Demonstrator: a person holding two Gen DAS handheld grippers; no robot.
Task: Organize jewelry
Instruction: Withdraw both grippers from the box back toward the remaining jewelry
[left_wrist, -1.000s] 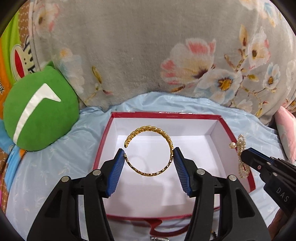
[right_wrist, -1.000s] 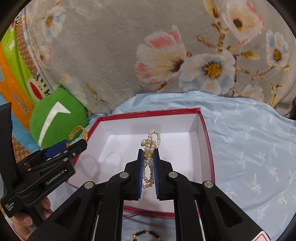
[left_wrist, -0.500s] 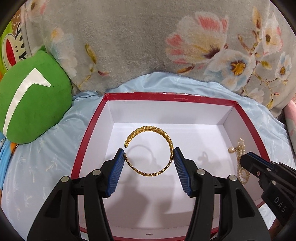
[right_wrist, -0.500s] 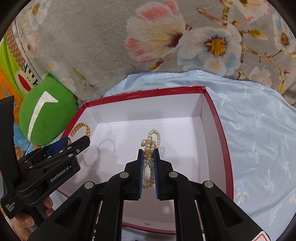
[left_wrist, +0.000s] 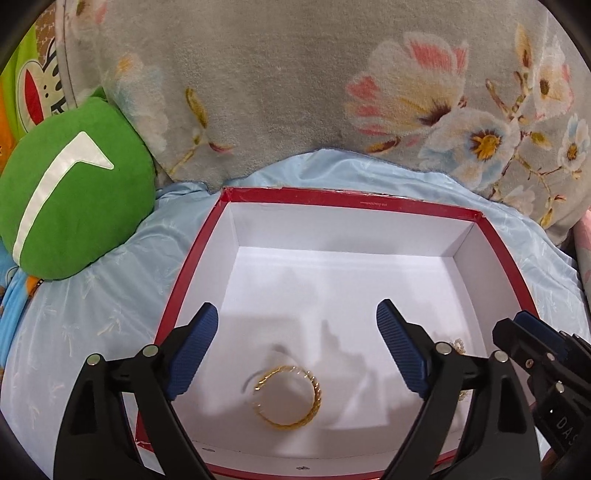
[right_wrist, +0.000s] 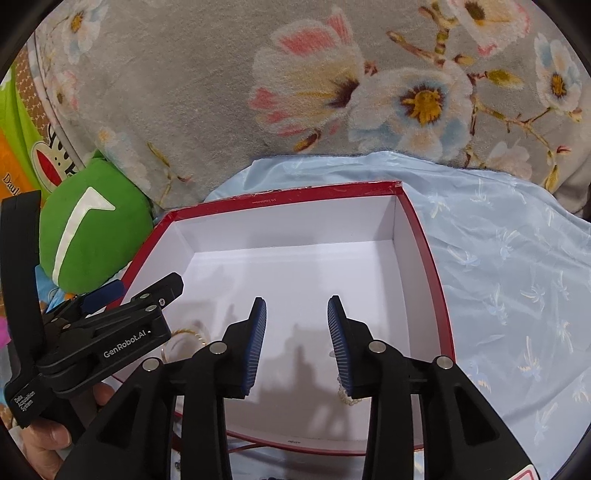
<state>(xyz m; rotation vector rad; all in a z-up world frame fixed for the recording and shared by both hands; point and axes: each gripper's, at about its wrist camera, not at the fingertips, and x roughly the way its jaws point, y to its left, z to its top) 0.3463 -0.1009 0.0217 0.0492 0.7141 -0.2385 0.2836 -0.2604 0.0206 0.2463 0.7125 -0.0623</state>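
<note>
**Both pieces released into the red box**

The gold bracelet (left_wrist: 288, 397) was seen lying flat on the white floor of the red box (left_wrist: 354, 202), near the front wall, below and between the spread blue pads of the left gripper (left_wrist: 295, 347) and touched by neither. The pearl bracelet (right_wrist: 345, 396) was also in the box, on its right side, mostly hidden behind the right pad of the right gripper (right_wrist: 295, 341); only a few beads could be made out (whether a bead still touched that pad could not be told). The jaws of the left gripper were held wide apart and those of the right one moderately apart, and nothing was gripped by either. The box was set on a light blue cloth (right_wrist: 517, 266), with a green cushion (left_wrist: 74, 192) to its left and a floral blanket (left_wrist: 295, 92) behind it.

So two pieces were judged as put away. Whether more jewelry was left outside the box could not be told from these views.

Compared with the earlier frames, the gold bracelet was no longer clamped between the left pads, nor the pearl strand between the right ones. Both pairs of jaws had just been opening, and both pieces had been dropped to the floor of the box.
</note>
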